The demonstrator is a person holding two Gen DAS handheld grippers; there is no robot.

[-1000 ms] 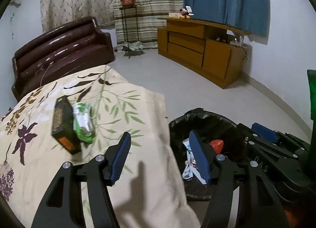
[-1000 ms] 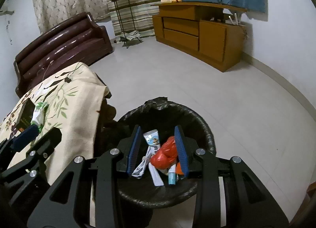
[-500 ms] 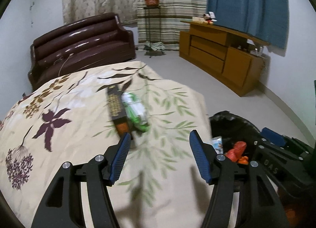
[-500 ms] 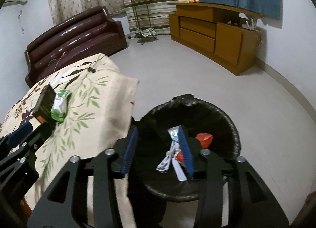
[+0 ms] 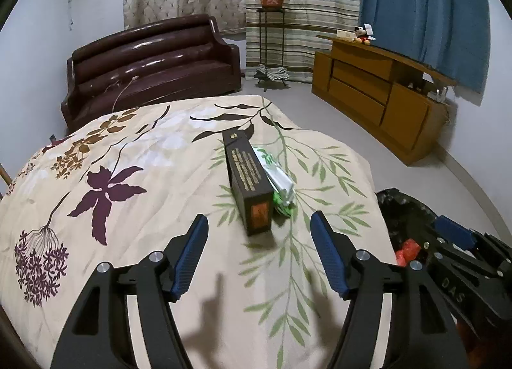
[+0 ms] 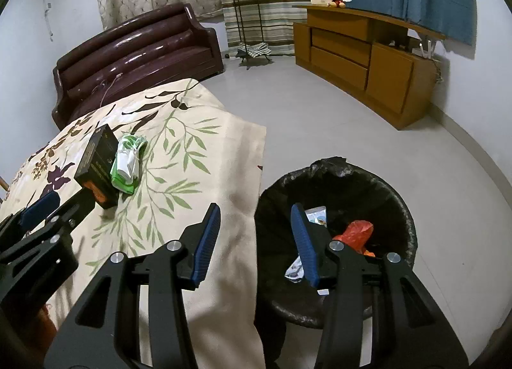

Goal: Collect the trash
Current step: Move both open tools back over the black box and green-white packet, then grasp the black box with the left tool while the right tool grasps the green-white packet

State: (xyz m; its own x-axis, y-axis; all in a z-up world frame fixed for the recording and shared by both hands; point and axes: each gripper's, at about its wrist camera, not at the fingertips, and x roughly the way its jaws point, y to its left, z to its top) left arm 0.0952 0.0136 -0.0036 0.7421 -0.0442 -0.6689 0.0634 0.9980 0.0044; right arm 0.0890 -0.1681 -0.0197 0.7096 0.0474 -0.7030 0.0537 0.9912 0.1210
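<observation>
Left wrist view: left gripper [image 5: 259, 231] hangs over the floral bedspread [image 5: 153, 183], jaws spread wide and just widened further, nothing between them. Dead ahead at 12 o'clock lies a dark carton [image 5: 248, 182] with gold print and an orange end panel, long axis pointing away. Touching its side at 3 o'clock is a green-and-white wrapper [image 5: 278, 182]. Both rest on the spread, apart from the pads. At 4 o'clock, off the bed edge, a bin lined with a black bag [image 5: 403, 209], red scrap visible inside; the right gripper's body crosses in front of it.

Right wrist view: right gripper [image 6: 256, 238] straddles the gap between bed edge and the bin [image 6: 396, 190]. Jaws partly spread, having opened over the last second, empty. Left pad over the cloth overhang, right pad over the bin mouth. Inside the bin: red plastic scrap [image 6: 358, 234], white and printed wrappers [image 6: 315, 215]. At 10 o'clock on the bedspread [image 6: 192, 177], carton [image 6: 99, 158] and green wrapper [image 6: 128, 161] side by side, touching. Left gripper's frame [image 6: 41, 218] enters at 9 o'clock, just short of the carton.
</observation>
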